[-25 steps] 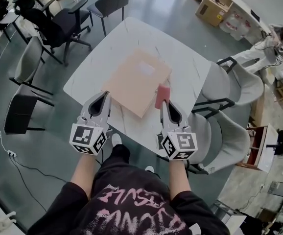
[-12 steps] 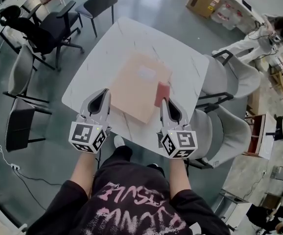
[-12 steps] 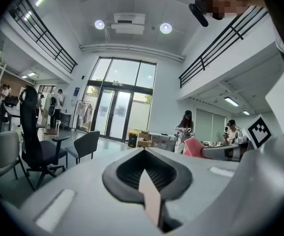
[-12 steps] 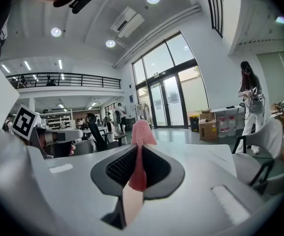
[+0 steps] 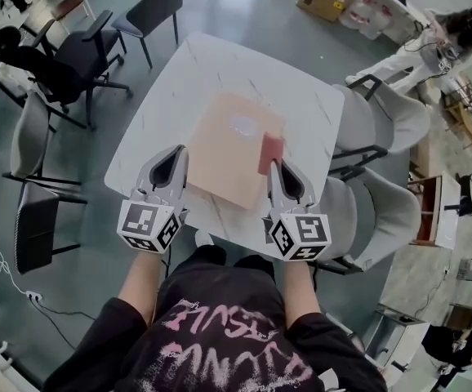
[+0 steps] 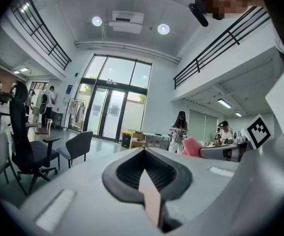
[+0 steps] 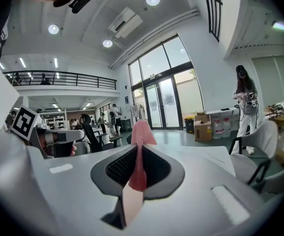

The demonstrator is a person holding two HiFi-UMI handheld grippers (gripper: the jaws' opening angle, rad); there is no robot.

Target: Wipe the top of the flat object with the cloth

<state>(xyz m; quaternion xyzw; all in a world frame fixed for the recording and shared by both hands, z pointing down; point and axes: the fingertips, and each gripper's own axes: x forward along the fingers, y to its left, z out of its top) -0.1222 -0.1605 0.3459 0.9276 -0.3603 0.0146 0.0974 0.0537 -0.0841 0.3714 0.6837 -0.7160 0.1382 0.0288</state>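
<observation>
Bench: a white marbled bench (image 5: 220, 64) stands right in front of the person, with the task's things on its near half.
Flat object: a tan flat object (image 5: 224, 153) lies flat on the bench, turned a little askew, one corner pointing toward the person; a pale patch (image 5: 244, 125) shows on its top.
Cloth: a pink cloth (image 5: 270, 152) sits at the right edge of the flat object, by its far right corner. In the right gripper view the cloth (image 7: 142, 132) sticks out past the jaw tips as a folded wad.
Right gripper: the right gripper (image 5: 273, 163) has its jaws pressed together on the cloth. From the head view it is hard to say whether the cloth touches the flat object's top or hangs just over it.
Left gripper: the left gripper (image 5: 179, 149) is at the flat object's left edge, just beside it. Its own view shows the jaws together with nothing between them.
Grippers together: they are held side by side, well apart, with the flat object's near corner between them.
Surroundings: grey chairs (image 5: 383, 129) stand at the bench's right side, a black office chair (image 5: 73, 51) to the far left, and a person in white (image 5: 432, 51) at the upper right.
</observation>
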